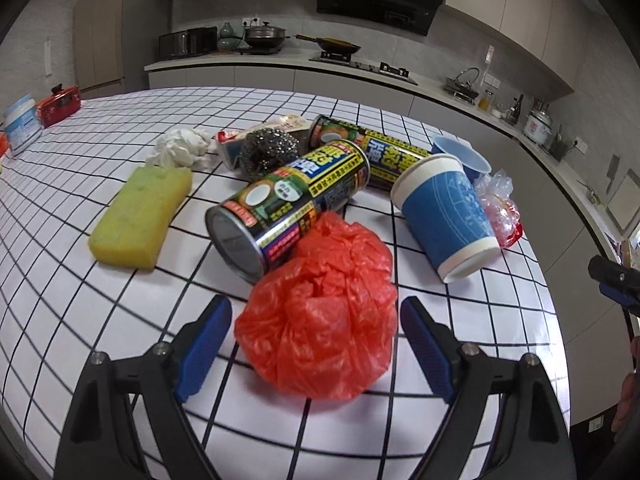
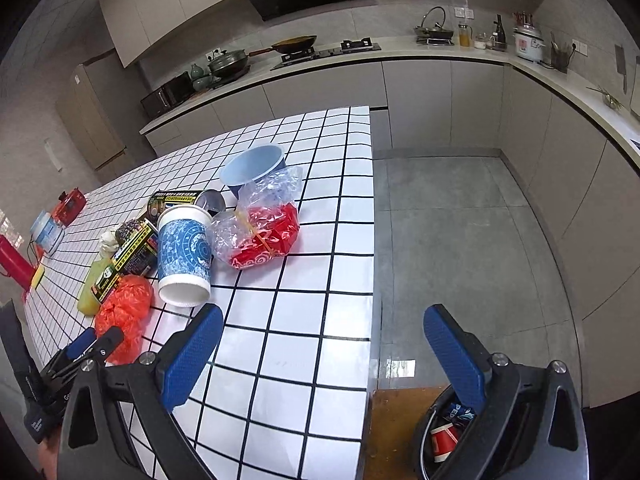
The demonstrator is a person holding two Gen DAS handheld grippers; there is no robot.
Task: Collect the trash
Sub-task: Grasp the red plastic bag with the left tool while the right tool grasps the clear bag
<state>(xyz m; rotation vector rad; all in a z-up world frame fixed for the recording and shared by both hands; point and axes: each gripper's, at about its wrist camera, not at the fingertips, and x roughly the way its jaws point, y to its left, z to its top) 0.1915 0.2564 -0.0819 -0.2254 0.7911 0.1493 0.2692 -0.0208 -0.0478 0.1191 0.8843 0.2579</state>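
Observation:
A crumpled orange-red plastic bag (image 1: 320, 312) lies on the white gridded table (image 1: 80, 280). My left gripper (image 1: 315, 308) is open with a blue pad on either side of the bag, close to it but not pressing. Behind the bag are two printed cans (image 1: 288, 208) (image 1: 384, 152), a tipped blue paper cup (image 1: 444, 216), a blue plastic cup (image 1: 460, 156) and a clear bag with red contents (image 1: 500, 208). My right gripper (image 2: 323, 314) is open and empty over the table's right edge. A dark bin (image 2: 424, 420) below it holds a red cup and a can.
A yellow sponge (image 1: 142, 216), steel wool (image 1: 268, 150), crumpled tissue (image 1: 184, 146) and a wrapper (image 1: 280, 124) lie left of the cans. A white jar (image 1: 22, 124) and a red object (image 1: 60, 104) stand far left. Grey floor (image 2: 460, 240) lies right of the table.

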